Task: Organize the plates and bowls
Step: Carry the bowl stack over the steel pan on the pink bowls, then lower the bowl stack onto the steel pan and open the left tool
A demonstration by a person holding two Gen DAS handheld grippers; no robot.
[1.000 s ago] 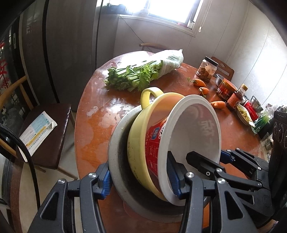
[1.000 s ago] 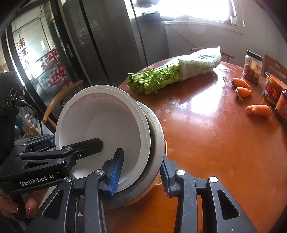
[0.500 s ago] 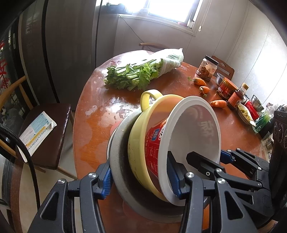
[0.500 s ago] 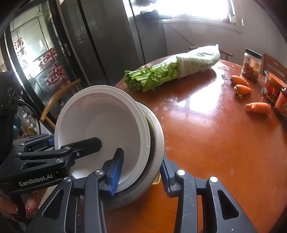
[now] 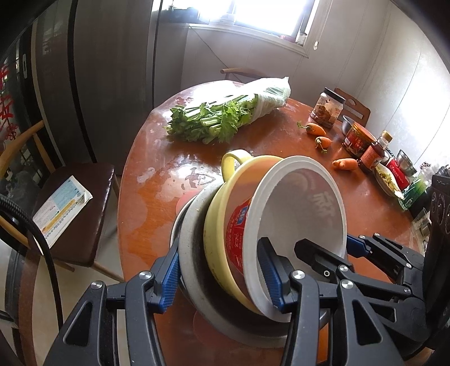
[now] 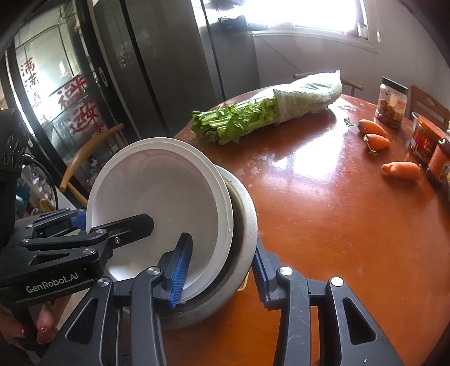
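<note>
My black left tool with blue pads and my matching right tool each clamp the stacked bowls' rims from opposite sides, tilted.

A home kitchen or dining room, by every sign. Round, glossy red-brown wooden table, water-spotted, loaded with groceries: bunch of leafy green celery in a clear plastic bag, three small orange carrots, clear jar of brown preserves with a black lid, red-labelled tin, brown sauce bottle. Tall dark-grey double-door fridge against the wall beside a bright window. Dark-cushioned wooden chair at the table's edge, folded printed leaflet on its seat. Glass door with red Chinese paper-cut characters at the left.
</note>
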